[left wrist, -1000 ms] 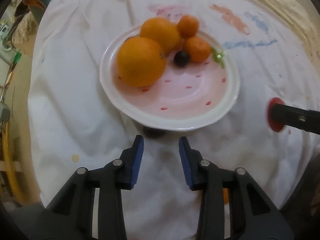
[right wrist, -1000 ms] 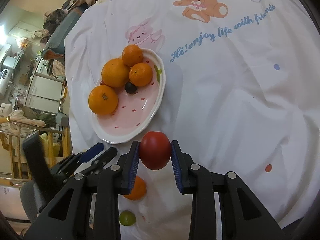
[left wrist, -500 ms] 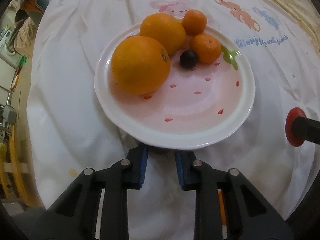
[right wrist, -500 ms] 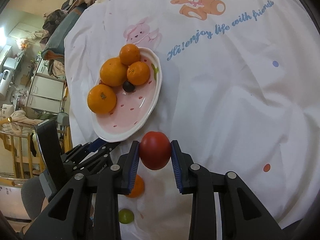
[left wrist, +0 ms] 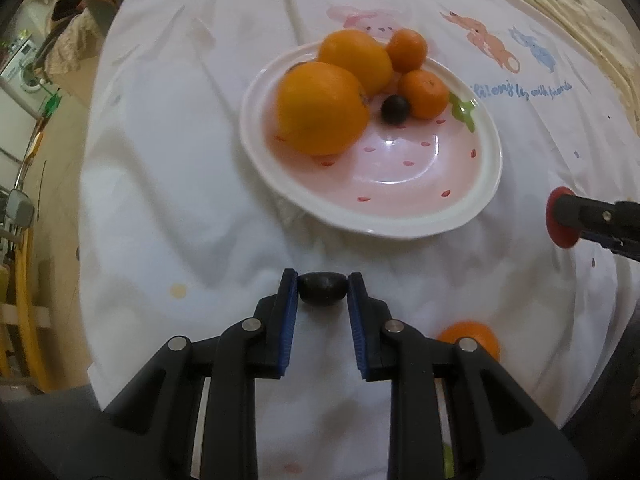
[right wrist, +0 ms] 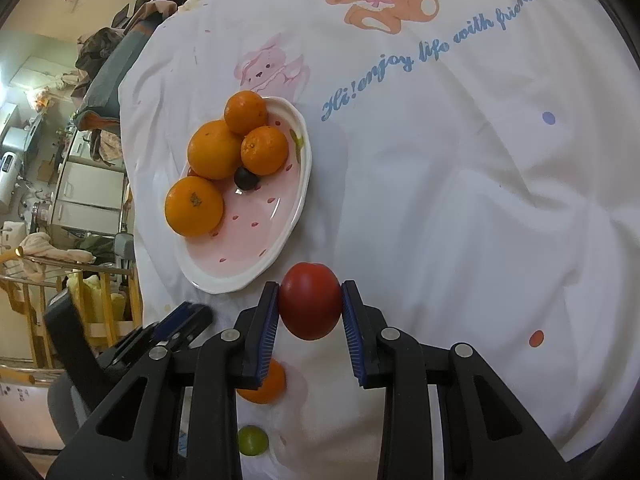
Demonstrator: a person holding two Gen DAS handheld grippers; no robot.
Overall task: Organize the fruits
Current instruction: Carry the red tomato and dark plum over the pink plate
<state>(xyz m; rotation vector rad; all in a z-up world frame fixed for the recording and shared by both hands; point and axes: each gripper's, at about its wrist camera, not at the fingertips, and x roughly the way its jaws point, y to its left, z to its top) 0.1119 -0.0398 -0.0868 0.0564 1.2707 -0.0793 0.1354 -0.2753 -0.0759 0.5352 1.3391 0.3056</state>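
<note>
Holding four oranges (left wrist: 322, 108) and one dark grape (left wrist: 395, 109), pink plate (left wrist: 400, 200)

1. Your plate (left wrist: 472, 216) sits at centre frame in the left wrist view
2. Four oranges (left wrist: 322, 108) and a grape (left wrist: 395, 109) crowd its upper left
3. One orange (left wrist: 470, 338) lies lower right, off it

Pink plate (left wrist: 476, 204) with red seed specks, orange oranges (left wrist: 322, 108), dark grape (left wrist: 395, 109), red tomato (right wrist: 310, 300), white cartoon-printed sheet (right wrist: 460, 184)
</note>
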